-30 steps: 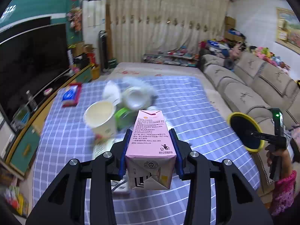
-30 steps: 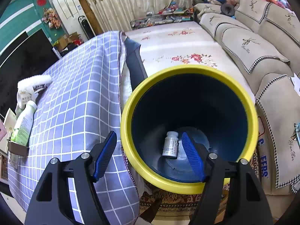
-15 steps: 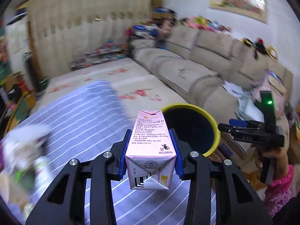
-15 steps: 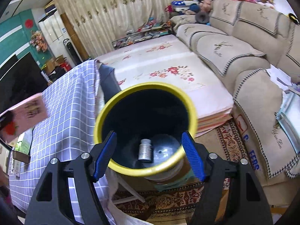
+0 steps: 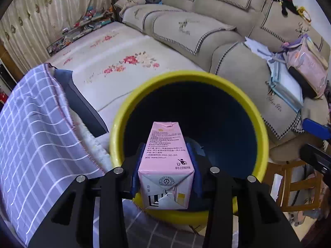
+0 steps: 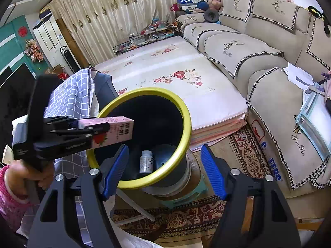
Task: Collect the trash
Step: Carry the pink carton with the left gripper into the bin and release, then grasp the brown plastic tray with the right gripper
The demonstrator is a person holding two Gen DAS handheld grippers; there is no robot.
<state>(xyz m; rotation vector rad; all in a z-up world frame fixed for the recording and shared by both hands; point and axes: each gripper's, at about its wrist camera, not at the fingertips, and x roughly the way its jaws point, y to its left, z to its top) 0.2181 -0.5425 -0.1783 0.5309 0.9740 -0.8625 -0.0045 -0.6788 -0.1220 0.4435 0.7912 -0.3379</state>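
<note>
- L gripper (image 5: 166, 165): blue pads clamped on both sides of the pink milk carton (image 5: 165, 165); carton points nose-first at the bin mouth.
- Seen from the R wrist cam, the carton's front end overhangs the near-left part of the yellow rim, above the opening; its back end sits between the L fingers. Not yet let go.
- Bin (image 6: 186, 124): dark inside w/ yellow rim, standing on a low stool or stand beside the table edge; tilted toward the cams or only looks so through the fisheye, can't say which.
- Already in the bin: one small white bottle (image 6: 146, 161) lying on the bottom. Judged as one item collected so far.
- R gripper (image 6: 164, 170): jaws apart, nothing between the pads; it hangs in front of the bin, near rim showing between the fingers. No contact w/ the bin visible.
- Person's hand (image 6: 31, 171) w/ pink sleeve grips the L tool's handle, lower left of the R view.
- Checked tablecloth (image 5: 31, 134) drapes over the table corner just left of the bin; whatever trash is left on the table is out of frame in both views.
- Progress, as a judgement: carton no. 2 is at the drop point; release is the step in hand. How many items remain can't be told from here.
- Risk: carton is near the rim's edge, so an early release could bounce it off the yellow lip.
</note>
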